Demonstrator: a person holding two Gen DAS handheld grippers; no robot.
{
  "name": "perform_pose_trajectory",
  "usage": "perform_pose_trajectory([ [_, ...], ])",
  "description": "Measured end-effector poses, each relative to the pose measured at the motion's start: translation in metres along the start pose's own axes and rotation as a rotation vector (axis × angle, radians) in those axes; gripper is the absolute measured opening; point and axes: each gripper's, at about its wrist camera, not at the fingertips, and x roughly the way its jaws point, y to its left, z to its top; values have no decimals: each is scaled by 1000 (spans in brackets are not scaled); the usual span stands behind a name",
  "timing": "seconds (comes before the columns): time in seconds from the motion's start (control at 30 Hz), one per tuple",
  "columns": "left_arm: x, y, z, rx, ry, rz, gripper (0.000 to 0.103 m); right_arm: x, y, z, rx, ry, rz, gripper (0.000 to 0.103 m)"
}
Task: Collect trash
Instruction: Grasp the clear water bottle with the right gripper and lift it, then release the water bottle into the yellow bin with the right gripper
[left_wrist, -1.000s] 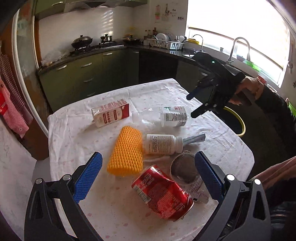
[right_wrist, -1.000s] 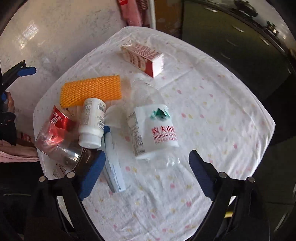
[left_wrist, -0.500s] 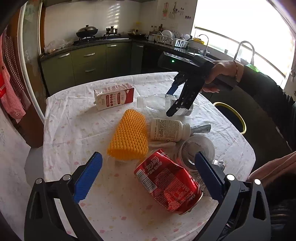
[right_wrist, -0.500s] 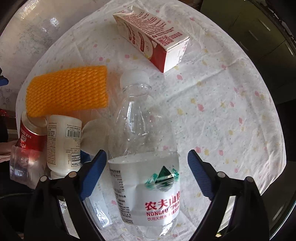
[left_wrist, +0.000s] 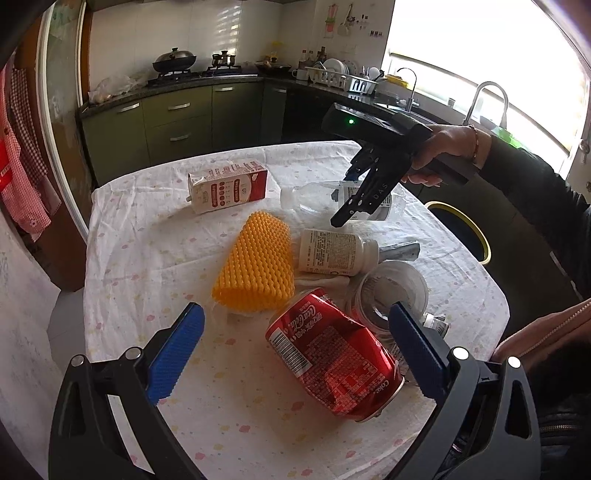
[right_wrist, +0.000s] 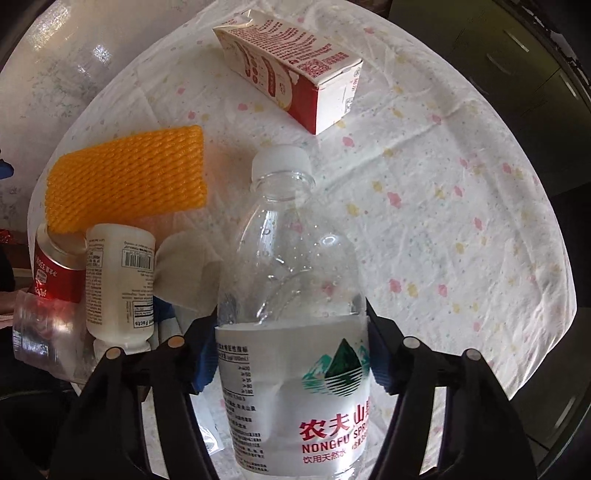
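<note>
Jaws of right gripper (right_wrist: 291, 354) just closed onto empty water bottle (right_wrist: 291, 295), left gripper (left_wrist: 295, 354) jaws spread.

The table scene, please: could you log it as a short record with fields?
surface: round table with a dotted white cloth
right gripper: jaws just closing, pads against the clear plastic water bottle
left gripper: open, empty, crushed red soda can between its fingers
other trash: red and white carton, orange foam net sleeve, white pill bottle
</note>
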Motion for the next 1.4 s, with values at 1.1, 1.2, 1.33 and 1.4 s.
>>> perform_pose_trajectory([
  [1.1, 4, -85, 19, 159, -1, -71, 98, -56, -90, -340, 621, -48, -152, 62],
  [1.2, 4, -87, 20, 166, 3, -65, 98, -35, -97, -347, 629, 12, -128, 62],
  [1.33, 5, -88, 21, 167, 6, -60, 98, -9, -100, -341, 606, 62, -87, 66],
  [1.4, 5, -88, 21, 170, 10, -59, 98, -11, -104, -339, 618, 43, -111, 70],
])
